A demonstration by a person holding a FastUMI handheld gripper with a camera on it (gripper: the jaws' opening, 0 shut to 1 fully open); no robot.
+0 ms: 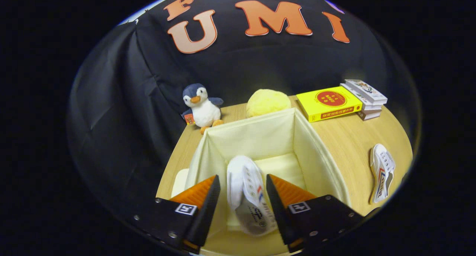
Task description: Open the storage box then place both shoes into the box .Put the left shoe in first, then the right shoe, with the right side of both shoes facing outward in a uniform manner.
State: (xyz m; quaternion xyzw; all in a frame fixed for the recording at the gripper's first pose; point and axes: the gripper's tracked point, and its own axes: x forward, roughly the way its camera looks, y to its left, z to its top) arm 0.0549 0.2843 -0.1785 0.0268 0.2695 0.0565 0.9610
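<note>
claw (242, 196) jaws apart, white shoe (248, 196) between the fingers, lying on its side inside the open cream storage box (319, 155); grip contact can't tell. Second shoe (382, 172) on tabletop (346, 137) right of box. Penguin plush (200, 107) beyond box.

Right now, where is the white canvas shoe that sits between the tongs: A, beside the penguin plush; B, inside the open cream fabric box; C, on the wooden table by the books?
B: the white canvas shoe lies in the open cream fabric box, between the tongs, which stand apart.
</note>
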